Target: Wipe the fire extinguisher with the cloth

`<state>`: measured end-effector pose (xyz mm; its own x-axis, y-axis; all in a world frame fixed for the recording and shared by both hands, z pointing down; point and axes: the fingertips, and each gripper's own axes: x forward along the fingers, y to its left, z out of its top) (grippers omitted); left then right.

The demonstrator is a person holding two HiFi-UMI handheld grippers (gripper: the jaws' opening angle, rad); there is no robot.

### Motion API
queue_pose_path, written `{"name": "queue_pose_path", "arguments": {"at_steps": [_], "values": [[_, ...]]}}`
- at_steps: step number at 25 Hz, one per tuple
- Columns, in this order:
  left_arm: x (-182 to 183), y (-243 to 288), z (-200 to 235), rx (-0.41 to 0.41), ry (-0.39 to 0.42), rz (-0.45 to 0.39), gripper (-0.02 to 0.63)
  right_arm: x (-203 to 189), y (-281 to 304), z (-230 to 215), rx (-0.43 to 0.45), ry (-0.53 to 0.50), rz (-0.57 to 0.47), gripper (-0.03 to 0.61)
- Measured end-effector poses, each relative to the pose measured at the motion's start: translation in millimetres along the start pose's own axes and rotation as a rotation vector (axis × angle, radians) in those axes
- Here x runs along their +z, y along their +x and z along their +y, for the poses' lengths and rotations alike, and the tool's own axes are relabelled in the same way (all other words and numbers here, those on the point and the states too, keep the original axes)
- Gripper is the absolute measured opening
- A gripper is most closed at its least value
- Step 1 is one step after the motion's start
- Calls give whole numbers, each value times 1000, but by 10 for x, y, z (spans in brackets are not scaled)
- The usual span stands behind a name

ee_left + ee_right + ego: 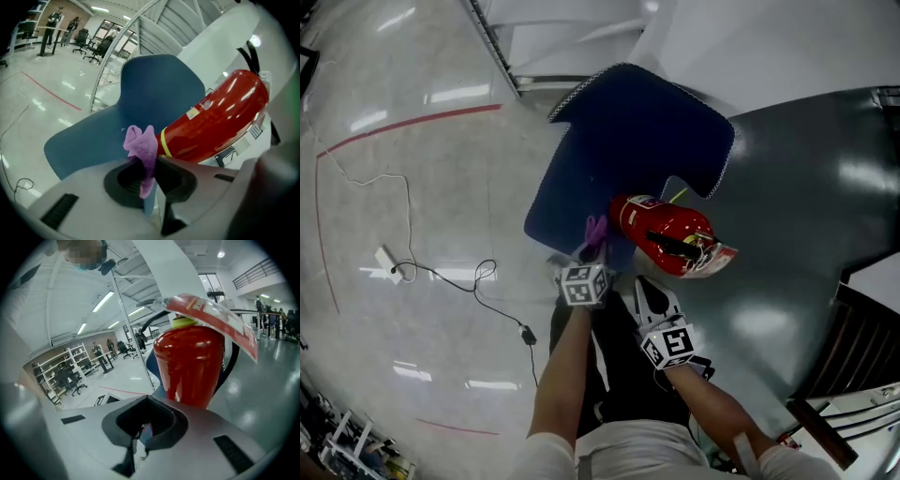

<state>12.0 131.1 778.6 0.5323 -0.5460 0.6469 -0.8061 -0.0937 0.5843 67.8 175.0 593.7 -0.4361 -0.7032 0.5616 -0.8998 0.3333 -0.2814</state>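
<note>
Left gripper (592, 253) has its jaws clamped on the purple cloth (596, 232). The left gripper view shows it plainly: the cloth (141, 145) is pinched in the gripper (148, 162), bunched above the jaw tips and pressed right up by the yellow band low on the red fire extinguisher (216, 118).

The fire extinguisher (660, 232) stands on the blue mat (619, 141), close to the mat's near right edge, with its black handle and paper tag at the top.

Right gripper (645, 283) sits just short of the extinguisher. In its own view the jaws (137, 439) are drawn together with nothing between them, and the cylinder (190, 366) rises beyond them.

For room, pale glossy floor opens wide on the left, crossed only by a red floor line (412, 122) and a thin cable (441, 277) running to a white adapter (387, 262). Dark grey floor (806, 197) lies open to the right of the mat's edge.
</note>
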Motion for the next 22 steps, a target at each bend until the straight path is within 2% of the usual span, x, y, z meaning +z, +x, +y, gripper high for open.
{"name": "queue_pose_path", "arguments": {"at_steps": [6,13,19,22], "values": [[-251,453,203,-18,-48,-1,57,-254,111,-163,0,31,23,12],[-289,739,51,-76,-104,-22,57,-447,115,-329,3,50,65,12],[-186,671,-61,-110,-200,-42,55,-432,88,-353,31,44,81,12],[-19,549,-157,-135,-216,-65,55,-355,81,-330,41,36,69,12]]}}
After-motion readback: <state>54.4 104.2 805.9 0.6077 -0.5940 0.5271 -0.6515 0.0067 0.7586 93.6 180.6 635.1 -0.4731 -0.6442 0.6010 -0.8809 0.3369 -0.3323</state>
